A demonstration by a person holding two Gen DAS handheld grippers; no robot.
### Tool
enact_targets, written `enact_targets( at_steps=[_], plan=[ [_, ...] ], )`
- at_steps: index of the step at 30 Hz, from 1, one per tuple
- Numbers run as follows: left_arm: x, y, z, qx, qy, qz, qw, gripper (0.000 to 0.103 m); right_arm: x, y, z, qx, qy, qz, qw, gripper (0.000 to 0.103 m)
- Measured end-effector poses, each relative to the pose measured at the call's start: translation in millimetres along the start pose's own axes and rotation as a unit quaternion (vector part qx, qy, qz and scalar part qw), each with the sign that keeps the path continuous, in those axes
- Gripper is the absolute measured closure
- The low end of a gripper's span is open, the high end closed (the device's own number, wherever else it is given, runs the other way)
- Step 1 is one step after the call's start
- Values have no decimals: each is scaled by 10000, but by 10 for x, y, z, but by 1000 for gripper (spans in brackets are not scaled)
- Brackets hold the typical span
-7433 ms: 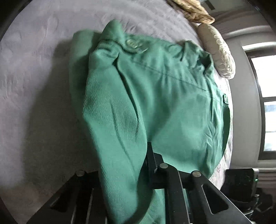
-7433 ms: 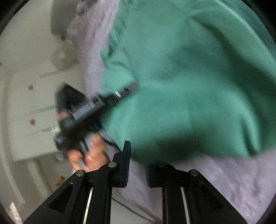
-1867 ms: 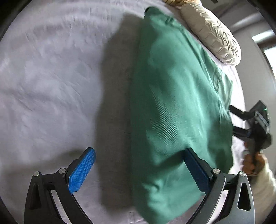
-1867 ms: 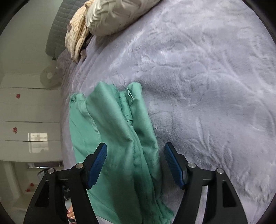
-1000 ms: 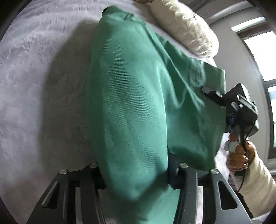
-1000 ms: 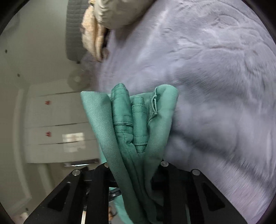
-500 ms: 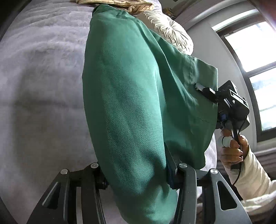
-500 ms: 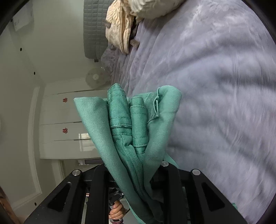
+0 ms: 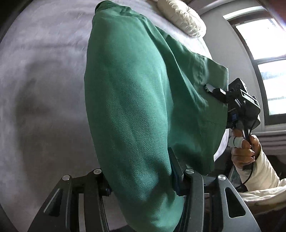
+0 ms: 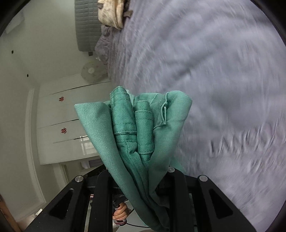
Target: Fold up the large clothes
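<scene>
Closest to me, my left gripper [image 9: 141, 180] is clamped on a thick roll of the green garment [image 9: 135, 100], the cloth bulging out between the jaws and hanging over them, so I cannot see how much of the bundle the pads really have. On the other side my right gripper [image 10: 137, 180] is pinched on several stacked layers of the same garment [image 10: 139, 128], hems and seams fanned out above the jaws. The whole piece is lifted between both hands, off the bed [image 9: 44, 89], sagging in a wide belly between the two grips. My worry is the inner layers: I judge that in a stack this thick only the outer folds are truly pressed, and a hem could slide out and undo the fold on that side. The left grip looks bulky too, and a loose roll may creep out of it under the hanging weight. If I pull the hands apart unevenly, I expect the fold line to skew. Further off, my right hand [image 9: 241, 153] and its cable hang near the garment's edge, which could snag. At the far end lies a pillow [image 9: 180, 16]; laying the garment down too far up would land it on that.
</scene>
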State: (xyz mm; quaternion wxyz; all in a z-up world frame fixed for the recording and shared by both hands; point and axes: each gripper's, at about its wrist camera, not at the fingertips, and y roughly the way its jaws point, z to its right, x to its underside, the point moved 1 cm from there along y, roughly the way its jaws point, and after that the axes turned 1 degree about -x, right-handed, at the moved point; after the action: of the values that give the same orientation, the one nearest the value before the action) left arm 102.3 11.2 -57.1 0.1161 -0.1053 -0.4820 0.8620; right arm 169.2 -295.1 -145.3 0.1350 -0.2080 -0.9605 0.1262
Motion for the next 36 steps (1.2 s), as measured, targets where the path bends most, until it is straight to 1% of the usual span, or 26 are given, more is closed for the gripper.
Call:
enact_targets(
  at_steps=[2,3,4,6,7,8,9,11,13,14,16,17,19,20,21,22,23,24,25,27,29,31,32,33,34,36],
  plan=[
    [28,116,-140,-52,-66,-104,9999,53,86,104,137,141,94,-1,9999,80],
    [167,243,-251,-103,-152,-185,9997,52,88,175,202,285,108,11,9995,80],
    [172,348,-350,-184,-288,-275,9990,50,68,236,261,464,115,36,9988,80],
    [196,485,-545,-291,-551,-400,9973,49,19,272,382,1054,88,153,9943,79],
    [203,490,-601,-217,-648,-410,9968,49,0,262,395,1391,35,234,9900,78],
    [219,432,-629,-133,-705,-378,9967,49,-21,235,374,1851,-45,305,9822,76],
    [231,367,-629,-162,-653,-332,9972,49,-26,203,328,2167,-144,307,9756,72],
    [265,166,-610,-391,-404,-146,9983,49,10,116,181,2583,-505,338,9641,68],
    [237,-81,-582,-715,-265,270,9967,49,57,50,73,2901,-744,431,9531,64],
    [128,-162,-558,-860,-261,467,9949,49,91,6,10,2972,-865,508,9495,64],
    [68,-303,-641,-1212,-318,850,9885,49,115,19,-121,2860,-1024,595,9509,64],
    [-19,-287,-668,-1315,-390,934,9861,49,122,39,-165,2821,-1079,598,9514,64],
    [-129,-173,-686,-1494,-488,1048,9820,49,110,154,-242,3026,-1248,618,9429,64],
    [-209,-60,-650,-1620,-508,1059,9798,49,77,224,-272,3204,-1338,674,9353,74],
    [-225,113,-633,-1783,-497,1017,9774,49,22,295,-296,3395,-1411,734,9271,93],
    [-191,186,-697,-1923,-476,957,9755,49,-18,363,-263,3629,-1475,763,9169,97],
    [-217,321,-693,-2076,-453,908,9729,47,-66,402,-190,3896,-1512,800,9050,97],
    [-192,355,-681,-2178,-441,903,9708,43,-85,351,-45,4067,-1445,799,8985,97],
    [-149,413,-689,-2285,-404,911,9684,37,-130,373,65,4149,-1327,759,8970,97],
    [-111,439,-669,-2516,-313,983,9623,28,-234,380,256,4190,-1136,758,8977,97],
    [-85,378,-677,-2559,-282,901,9621,28,-272,341,283,4170,-1086,803,8988,97],
    [-1,233,-671,-2620,-210,857,9610,28,-244,242,248,4166,-1020,797,8998,97],
    [79,147,-623,-2642,-148,855,9606,28,-213,176,224,4134,-991,785,9017,97],
    [148,75,-604,-2628,-49,869,9609,28,-167,109,181,4039,-976,768,9063,97],
    [217,9,-596,-2573,25,877,9623,28,-107,59,142,3956,-1001,749,9099,97],
    [337,-59,-511,-2313,147,823,9693,28,76,-39,-7,3770,-1162,680,9164,97]
  ],
)
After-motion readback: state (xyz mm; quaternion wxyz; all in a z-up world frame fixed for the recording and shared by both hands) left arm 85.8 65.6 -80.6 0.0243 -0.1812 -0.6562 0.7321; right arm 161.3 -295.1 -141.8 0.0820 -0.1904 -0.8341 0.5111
